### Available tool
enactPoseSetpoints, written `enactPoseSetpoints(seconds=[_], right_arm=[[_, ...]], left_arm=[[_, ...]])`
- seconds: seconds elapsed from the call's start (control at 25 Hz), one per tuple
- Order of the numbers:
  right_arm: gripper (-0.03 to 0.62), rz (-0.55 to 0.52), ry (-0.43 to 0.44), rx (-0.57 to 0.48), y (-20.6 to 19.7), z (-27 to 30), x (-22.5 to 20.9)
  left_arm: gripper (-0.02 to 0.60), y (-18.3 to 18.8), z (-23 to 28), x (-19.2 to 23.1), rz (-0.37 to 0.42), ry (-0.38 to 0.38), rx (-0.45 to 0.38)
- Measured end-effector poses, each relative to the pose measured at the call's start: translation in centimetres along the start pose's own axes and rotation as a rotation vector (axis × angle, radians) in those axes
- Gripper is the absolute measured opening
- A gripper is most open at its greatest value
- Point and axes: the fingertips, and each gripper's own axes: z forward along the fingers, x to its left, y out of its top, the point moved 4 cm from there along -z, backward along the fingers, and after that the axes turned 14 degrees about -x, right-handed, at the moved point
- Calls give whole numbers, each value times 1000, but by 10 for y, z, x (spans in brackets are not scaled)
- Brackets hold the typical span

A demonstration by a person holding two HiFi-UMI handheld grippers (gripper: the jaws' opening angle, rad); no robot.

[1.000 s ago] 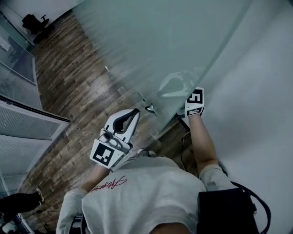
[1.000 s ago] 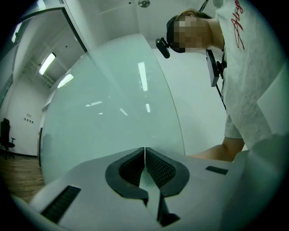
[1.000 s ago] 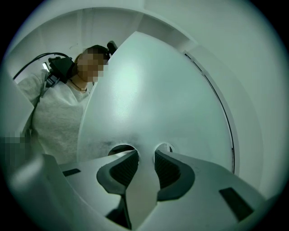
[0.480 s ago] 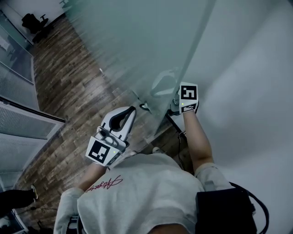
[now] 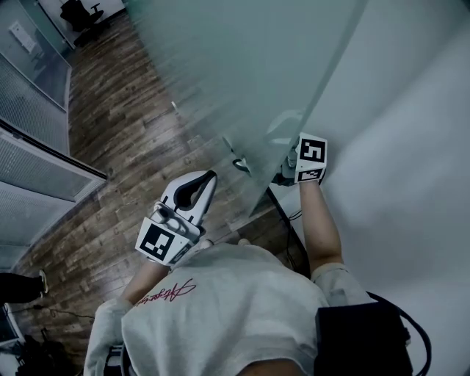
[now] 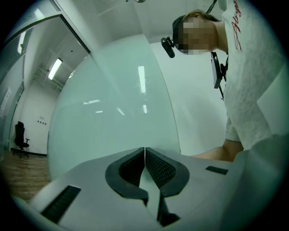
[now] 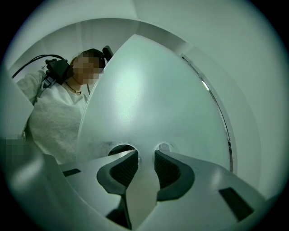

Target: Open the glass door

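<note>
The frosted glass door (image 5: 242, 66) stands between the wooden floor and the white wall, its free edge running down to my right gripper (image 5: 288, 147). That gripper reaches round the edge, so its jaws show only dimly through the glass beyond its marker cube. In the right gripper view the door (image 7: 149, 99) rises from between the jaws of the right gripper (image 7: 145, 158), one pad on each face. My left gripper (image 5: 210, 178) hovers on the near side, apart from the glass. Its pads meet with nothing between them, and the left gripper (image 6: 144, 155) faces the door (image 6: 117, 122).
A small dark fitting (image 5: 239, 164) sits on the door near its lower edge. The white wall (image 5: 411, 147) closes in on the right. Glass partitions with blinds (image 5: 37, 158) line the left. An office chair (image 5: 82, 12) stands far back, and cables (image 5: 294, 217) lie by the wall.
Both grippers have shifted a little sideways together with the door's edge, mostly in the earlier half. The right gripper keeps its place on the edge. The left stays shut and empty.
</note>
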Motion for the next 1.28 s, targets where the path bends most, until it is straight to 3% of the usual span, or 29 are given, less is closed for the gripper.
enactPoseSetpoints(seconds=[0.68,0.88,1.0,1.12,1.28], right_arm=[[121,-127,-76,88,8,-16,2],[120,-221,-213,66,17,-26,12],[56,-292,-327,17,25,-39,28],[38,-323,-423,-19,33,-50,49],[32,-356,-529,11,34,-60,80]], left_arm=[[18,-6,-4,1,-17,9,25],[18,-11,-10,4,-45,-21,15],[18,-13,-5,6,-60,-38,1],[18,-17,-1,11,-87,-59,5],[18,-22,7,11,-143,-121,-27]])
